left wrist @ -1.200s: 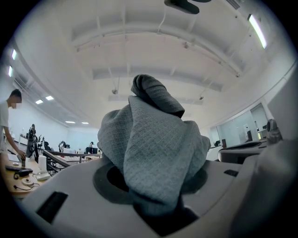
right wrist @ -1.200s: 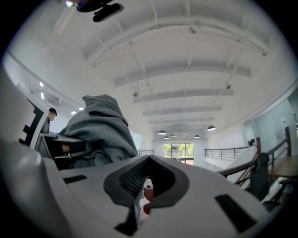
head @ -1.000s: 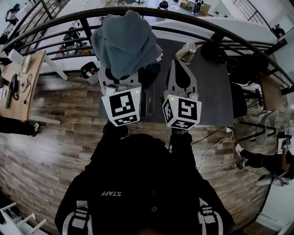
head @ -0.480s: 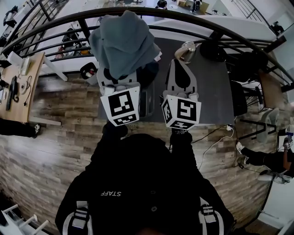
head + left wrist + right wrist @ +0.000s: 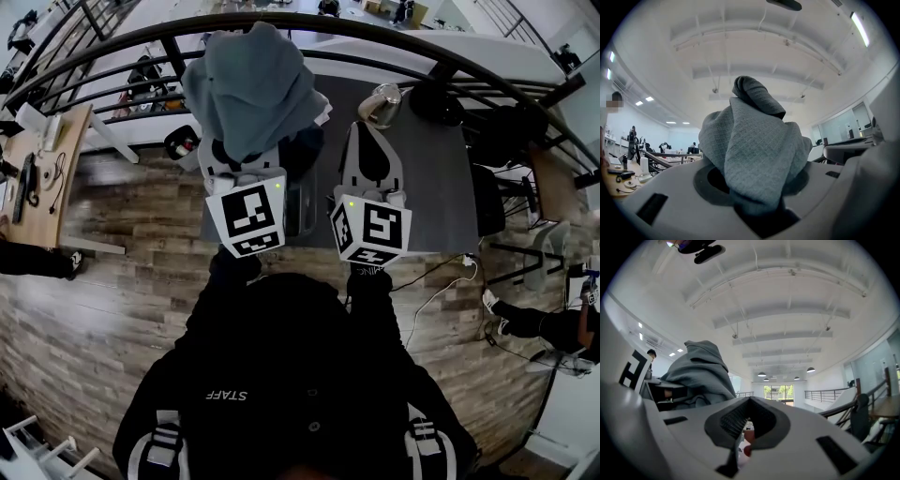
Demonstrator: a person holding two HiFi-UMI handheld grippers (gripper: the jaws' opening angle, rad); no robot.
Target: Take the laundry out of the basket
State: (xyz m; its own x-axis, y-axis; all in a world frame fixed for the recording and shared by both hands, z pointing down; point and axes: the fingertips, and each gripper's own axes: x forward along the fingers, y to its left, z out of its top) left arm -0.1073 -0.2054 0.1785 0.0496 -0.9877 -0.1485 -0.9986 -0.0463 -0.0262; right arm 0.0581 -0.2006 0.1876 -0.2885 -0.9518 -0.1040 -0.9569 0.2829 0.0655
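A grey-blue cloth [image 5: 253, 84] hangs bunched over the jaws of my left gripper [image 5: 246, 141], which is raised and shut on it. In the left gripper view the cloth [image 5: 754, 145] fills the gap between the jaws and hides the fingertips of the left gripper [image 5: 757, 197]. My right gripper [image 5: 367, 131] is held up beside it over the dark grey table [image 5: 431, 197], jaws together with nothing in them. The right gripper view shows the right gripper [image 5: 750, 416] shut and the cloth [image 5: 701, 371] off to its left. A dark heap [image 5: 305, 150] lies under the cloth; the basket cannot be made out.
A metal kettle [image 5: 380, 105] and a black object [image 5: 436, 103] stand at the table's far side, against a curved black railing [image 5: 441, 70]. A wooden desk [image 5: 42, 178] is at far left. A white cable [image 5: 427, 300] lies on the wood floor at right.
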